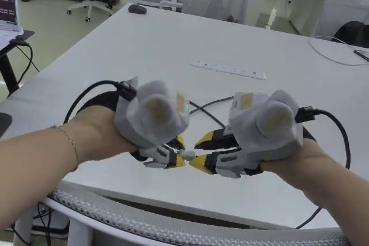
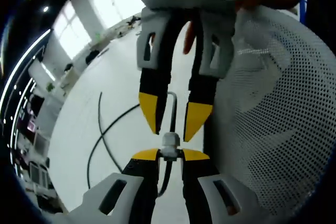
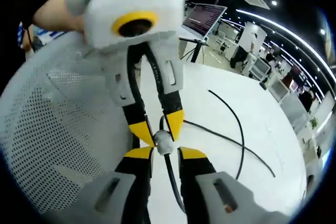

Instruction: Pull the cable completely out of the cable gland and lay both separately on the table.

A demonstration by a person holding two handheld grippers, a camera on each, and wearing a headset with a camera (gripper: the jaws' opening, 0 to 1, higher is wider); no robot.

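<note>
left tongs (image 2: 170, 156) and right tongs (image 3: 165, 153) meeting tip to tip over near edge of worktop (image 1: 173, 44), just above mesh chair back (image 1: 173, 230). left tongs clamping narrow on white cable gland (image 2: 170, 144), tips pressing both its sides, holding it off worktop. right tongs standing partly spread, straddling black cable (image 3: 171, 179) just beside cable gland, gap showing either side. cable trailing away in loops across worktop. broad bare surface lying beyond tongs, power strip (image 1: 229, 69) sitting well apart toward far side.
</note>
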